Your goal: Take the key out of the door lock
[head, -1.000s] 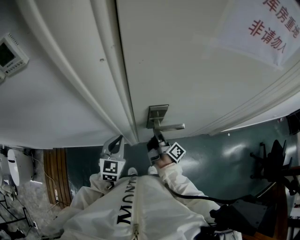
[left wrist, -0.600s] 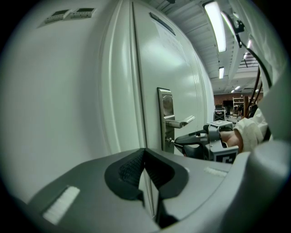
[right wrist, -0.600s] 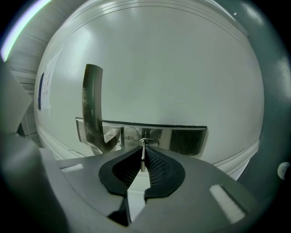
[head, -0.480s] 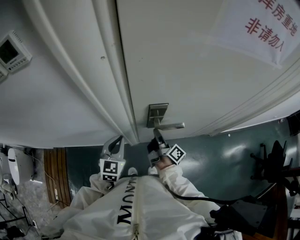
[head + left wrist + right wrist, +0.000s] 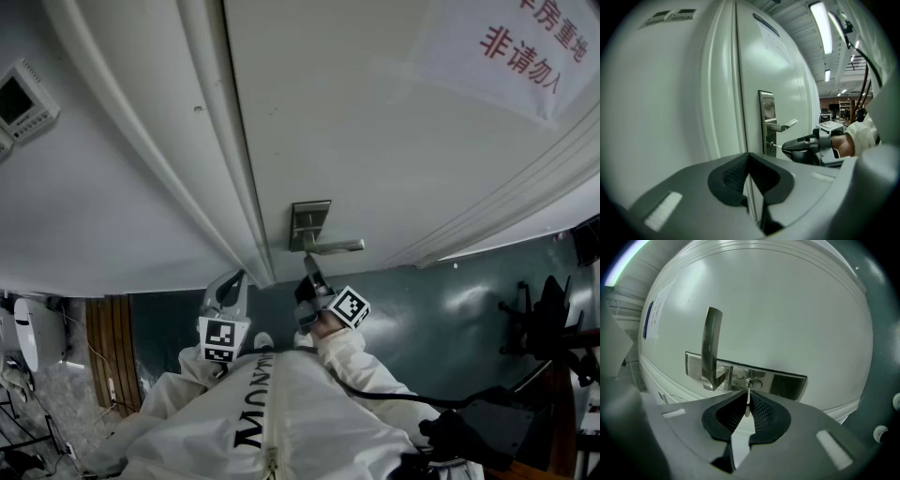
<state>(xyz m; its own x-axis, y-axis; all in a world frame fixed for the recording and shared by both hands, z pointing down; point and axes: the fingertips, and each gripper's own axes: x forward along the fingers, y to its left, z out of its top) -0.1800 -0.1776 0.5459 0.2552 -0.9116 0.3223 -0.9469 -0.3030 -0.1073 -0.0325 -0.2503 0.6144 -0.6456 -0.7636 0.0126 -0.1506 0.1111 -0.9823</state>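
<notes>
Right claw [image 5: 748, 398] nearly closed, pinching the thin silver key [image 5: 748, 390], which stands edge-on with its tip seated in the door lock [image 5: 753, 382] on the steel plate [image 5: 787, 384].

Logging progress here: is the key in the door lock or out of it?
In. The key, pinched by the right gripper, reaches into the lock's keyhole; how deep cannot be told.

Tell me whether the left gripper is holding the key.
No, the key is pinched in the right gripper; the left gripper is shut on nothing.
</notes>
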